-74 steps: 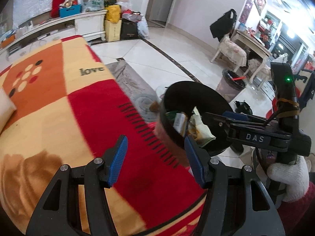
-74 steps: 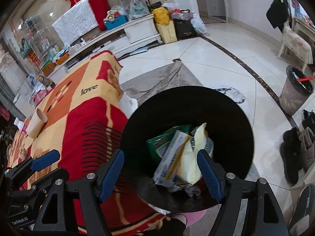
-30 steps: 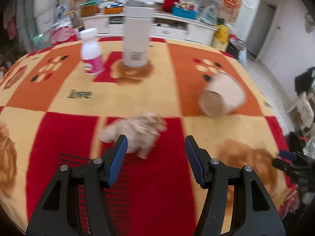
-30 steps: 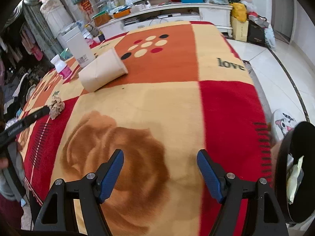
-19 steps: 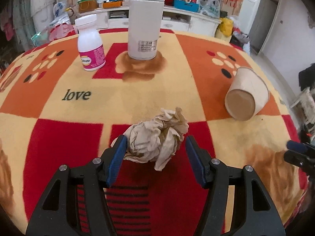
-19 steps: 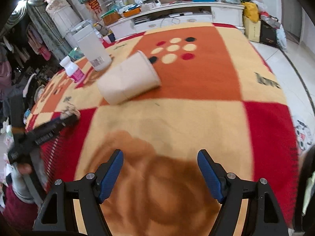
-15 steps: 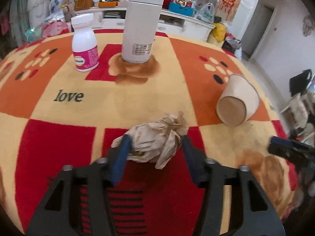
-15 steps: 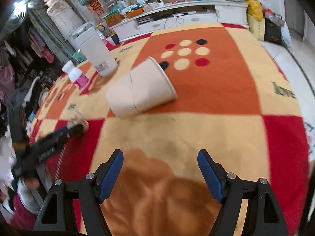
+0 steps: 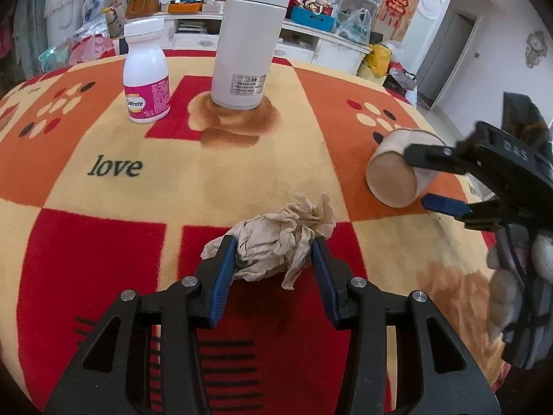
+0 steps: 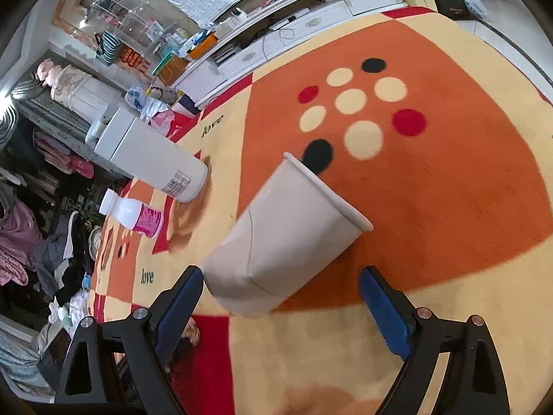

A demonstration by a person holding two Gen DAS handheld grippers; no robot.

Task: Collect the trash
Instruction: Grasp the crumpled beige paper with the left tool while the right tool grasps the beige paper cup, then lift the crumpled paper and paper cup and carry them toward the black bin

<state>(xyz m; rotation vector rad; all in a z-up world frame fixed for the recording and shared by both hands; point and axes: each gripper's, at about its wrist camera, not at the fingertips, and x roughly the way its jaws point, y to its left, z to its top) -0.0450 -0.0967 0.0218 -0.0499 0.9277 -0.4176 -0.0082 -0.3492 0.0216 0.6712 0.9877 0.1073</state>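
A crumpled beige paper wad [image 9: 276,242] lies on the red and orange blanket [image 9: 96,242]. My left gripper [image 9: 273,245] is shut on the wad, both blue pads pressed against its sides. A paper cup [image 10: 290,238] lies tipped on its side to the right, its mouth facing away in the right wrist view. My right gripper [image 10: 280,273] straddles the cup's base end with its jaws opening; the pads stand clear of the cup. In the left wrist view the cup [image 9: 390,180] sits between the right gripper's fingers [image 9: 428,157].
A tall white thermos [image 9: 249,45] and a white pill bottle with a pink label [image 9: 147,76] stand upright at the back of the table. Behind them runs a cluttered white cabinet [image 9: 311,38]. A gloved hand [image 9: 539,252] holds the right gripper at the right edge.
My left gripper came down over the paper wad and closed on it. My right gripper swept left across the table to the tipped cup and its jaws widened around it.
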